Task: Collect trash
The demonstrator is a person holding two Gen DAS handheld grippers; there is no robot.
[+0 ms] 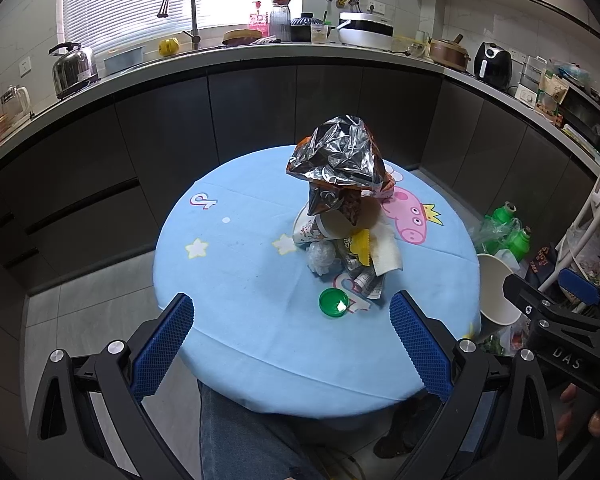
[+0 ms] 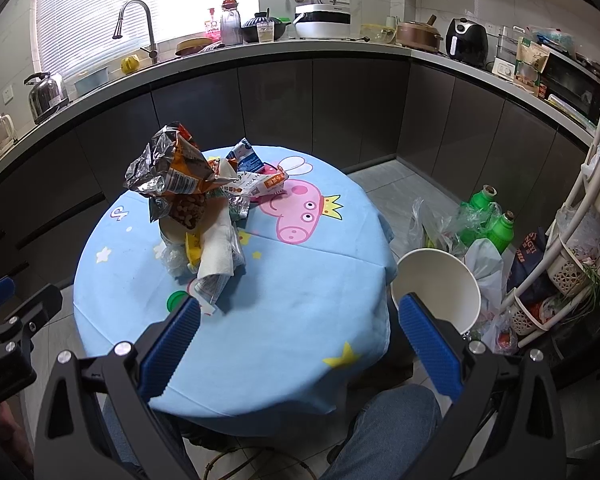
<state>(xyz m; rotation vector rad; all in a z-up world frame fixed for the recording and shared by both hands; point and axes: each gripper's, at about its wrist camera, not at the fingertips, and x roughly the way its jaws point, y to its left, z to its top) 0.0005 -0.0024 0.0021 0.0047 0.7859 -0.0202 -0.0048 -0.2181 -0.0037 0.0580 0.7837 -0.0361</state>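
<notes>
A heap of trash lies on the round table with the blue cartoon cloth [image 1: 236, 264] [image 2: 300, 280]: a crumpled foil snack bag [image 1: 336, 152] [image 2: 172, 168], a paper cup [image 1: 332, 226], a paper napkin [image 1: 384, 252] [image 2: 220, 252], wrappers and a clear plastic ball [image 1: 320, 258]. A green bottle cap [image 1: 333, 302] [image 2: 176, 300] lies nearest me. A white paper bucket [image 1: 496, 292] [image 2: 436, 284] stands off the table's right edge. My left gripper [image 1: 292, 344] is open and empty, just short of the cap. My right gripper [image 2: 300, 344] is open and empty over the table's near edge.
A dark kitchen counter [image 1: 260, 56] with a sink tap, kettle and appliances curves behind the table. Green bottles [image 2: 496, 220] and plastic bags lie on the floor to the right, beside a white rack [image 2: 580, 216]. My jeans-clad legs [image 1: 236, 432] are under the table edge.
</notes>
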